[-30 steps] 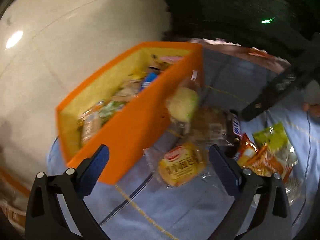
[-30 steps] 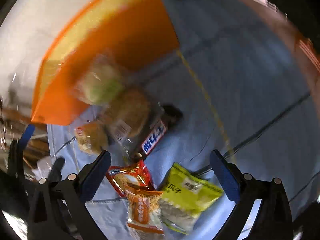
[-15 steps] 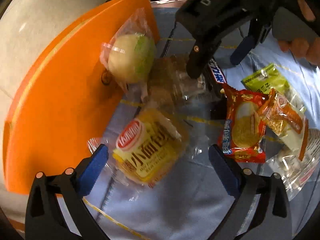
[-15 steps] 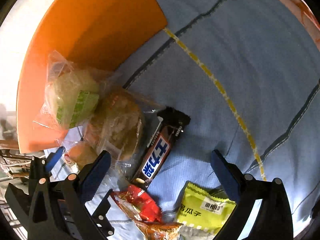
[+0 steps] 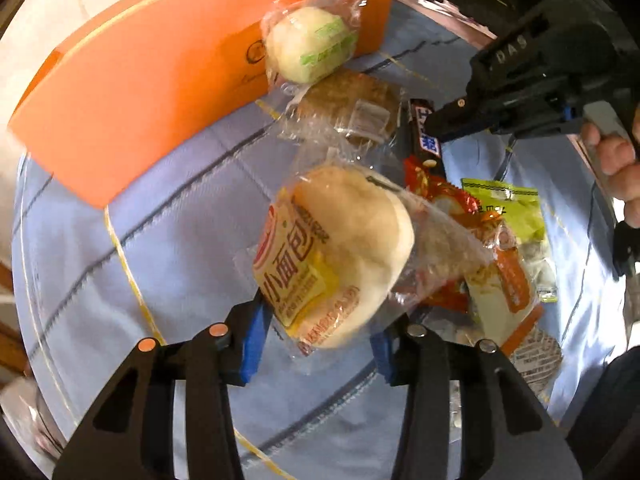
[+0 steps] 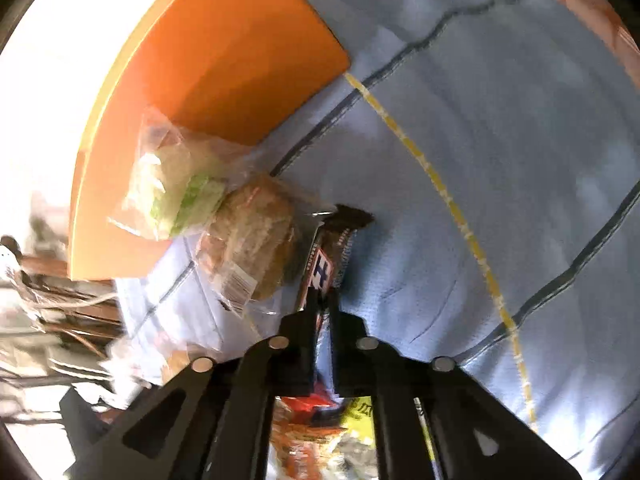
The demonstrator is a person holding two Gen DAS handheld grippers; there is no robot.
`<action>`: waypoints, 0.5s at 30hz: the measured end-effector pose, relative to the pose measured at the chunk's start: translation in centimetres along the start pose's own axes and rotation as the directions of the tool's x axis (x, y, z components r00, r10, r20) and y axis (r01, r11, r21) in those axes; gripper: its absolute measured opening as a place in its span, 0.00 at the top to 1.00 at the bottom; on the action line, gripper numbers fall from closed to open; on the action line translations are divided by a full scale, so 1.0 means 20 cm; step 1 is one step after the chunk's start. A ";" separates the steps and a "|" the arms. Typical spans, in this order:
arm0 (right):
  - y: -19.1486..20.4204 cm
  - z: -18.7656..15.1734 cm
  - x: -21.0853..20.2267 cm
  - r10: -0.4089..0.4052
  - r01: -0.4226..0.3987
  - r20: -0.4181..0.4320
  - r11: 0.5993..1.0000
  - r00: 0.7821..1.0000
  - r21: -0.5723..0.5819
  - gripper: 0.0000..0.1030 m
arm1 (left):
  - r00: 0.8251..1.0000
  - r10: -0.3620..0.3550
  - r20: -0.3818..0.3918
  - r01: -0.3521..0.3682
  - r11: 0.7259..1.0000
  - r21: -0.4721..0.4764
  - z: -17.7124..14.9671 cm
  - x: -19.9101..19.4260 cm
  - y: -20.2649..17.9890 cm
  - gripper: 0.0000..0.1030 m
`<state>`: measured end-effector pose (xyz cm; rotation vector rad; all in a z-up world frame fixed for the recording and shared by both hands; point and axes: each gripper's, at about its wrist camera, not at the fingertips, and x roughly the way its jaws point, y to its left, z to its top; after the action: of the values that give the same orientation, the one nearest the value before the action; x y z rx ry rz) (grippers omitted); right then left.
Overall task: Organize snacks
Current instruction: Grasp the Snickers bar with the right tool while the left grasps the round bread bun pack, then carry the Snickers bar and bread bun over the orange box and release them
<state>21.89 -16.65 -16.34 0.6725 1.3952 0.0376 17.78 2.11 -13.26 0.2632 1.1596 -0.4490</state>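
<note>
My left gripper (image 5: 318, 346) is shut on a yellow-labelled bread bun pack (image 5: 332, 256) and holds it above the blue cloth. My right gripper (image 6: 323, 308) is shut on a dark chocolate bar (image 6: 326, 264); the bar also shows in the left wrist view (image 5: 426, 140), pinched by the right gripper (image 5: 434, 124). The orange box (image 5: 132, 100) stands at the left, its inside hidden. A green-and-white bun pack (image 5: 310, 50) leans on its wall, with a brown cake pack (image 5: 348, 106) below it.
A red snack bag (image 5: 440, 200), an orange-striped pack (image 5: 504, 280) and a green seed bag (image 5: 508, 216) lie on the blue cloth (image 5: 160, 240) at the right. A hand (image 5: 616, 160) holds the right gripper. Pale floor lies beyond the box.
My left gripper closed on the bread bun pack and lifted it. My right gripper moved down and closed on the chocolate bar.
</note>
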 end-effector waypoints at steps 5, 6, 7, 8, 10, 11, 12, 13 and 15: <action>0.11 0.02 0.08 -0.142 0.142 0.008 0.989 0.990 -0.045 0.09 | 1.000 -0.002 -0.009 0.002 1.000 0.003 -0.06 -0.08 0.06 0.58; 0.14 0.01 0.09 -0.188 0.189 0.019 0.980 0.982 -0.069 0.13 | 1.000 0.013 -0.014 -0.013 1.000 0.016 -0.06 -0.09 0.06 0.58; 0.16 0.01 0.11 -0.217 0.219 0.028 0.972 0.976 -0.081 0.24 | 1.000 0.013 -0.015 -0.012 1.000 0.016 -0.07 -0.11 0.07 0.58; 0.18 -0.01 0.11 -0.226 0.228 0.035 0.968 0.974 -0.101 0.40 | 1.000 0.012 -0.018 -0.011 1.000 0.011 -0.07 -0.13 0.08 0.58; 0.18 -0.03 0.11 -0.218 0.215 -0.008 0.967 0.976 -0.139 0.82 | 1.000 0.017 -0.024 -0.017 1.000 0.007 -0.05 -0.15 0.08 0.58; 0.16 -0.03 0.11 -0.214 0.211 -0.011 0.969 0.977 -0.131 0.82 | 1.000 0.018 -0.024 -0.018 1.000 0.011 -0.04 -0.15 0.08 0.58; 0.14 -0.04 0.11 -0.198 0.195 -0.011 0.973 0.980 -0.121 0.82 | 1.000 0.020 -0.022 -0.019 1.000 0.018 -0.05 -0.16 0.09 0.58; 0.13 -0.04 0.11 -0.188 0.185 -0.017 0.977 0.982 -0.103 0.83 | 1.000 0.023 -0.021 -0.023 0.999 0.027 -0.05 -0.18 0.10 0.58; 0.11 -0.04 0.11 -0.173 0.170 -0.027 0.981 0.985 -0.090 0.83 | 0.999 0.028 -0.025 -0.028 0.999 0.030 -0.03 -0.19 0.11 0.58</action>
<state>22.45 -13.58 -17.27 0.4794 1.4718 -0.0263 17.07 5.00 -9.96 0.3112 1.1735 -0.4395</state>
